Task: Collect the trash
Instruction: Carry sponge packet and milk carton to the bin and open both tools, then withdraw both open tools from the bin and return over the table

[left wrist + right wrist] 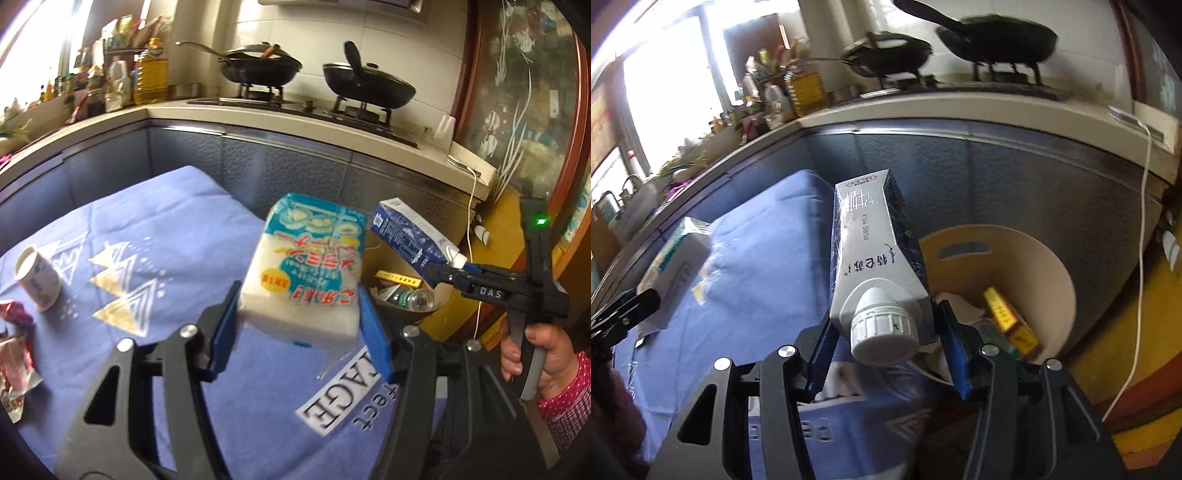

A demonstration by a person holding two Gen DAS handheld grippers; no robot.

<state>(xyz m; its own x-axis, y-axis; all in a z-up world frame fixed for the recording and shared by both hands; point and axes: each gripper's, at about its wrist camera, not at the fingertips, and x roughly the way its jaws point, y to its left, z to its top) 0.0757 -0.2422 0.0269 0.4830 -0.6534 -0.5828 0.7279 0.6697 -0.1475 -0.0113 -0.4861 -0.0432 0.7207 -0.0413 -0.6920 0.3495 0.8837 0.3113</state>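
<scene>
My left gripper [295, 306] is shut on a white sponge pack [306, 258] in a teal printed wrapper, held up above the blue tablecloth [155, 221]. To its right, my right gripper [448, 271] is shut on the capped end of a dark blue milk carton [402, 230], over a beige trash bin [439, 299]. In the right wrist view the carton [871, 251] sits between the blue pads of the right gripper [882, 328], cap toward the camera. The bin [1034, 258] holds a yellow box [1008, 314] and a bottle. A paper cup [37, 277] and crumpled wrappers [14, 354] lie on the cloth.
Behind the table, grey cabinet fronts [277, 158] carry a counter with two black woks [369, 86] on a stove and bottles [147, 74] at the left. A white cable [1141, 240] hangs off the counter by the bin. A hand [546, 354] grips the right tool's handle.
</scene>
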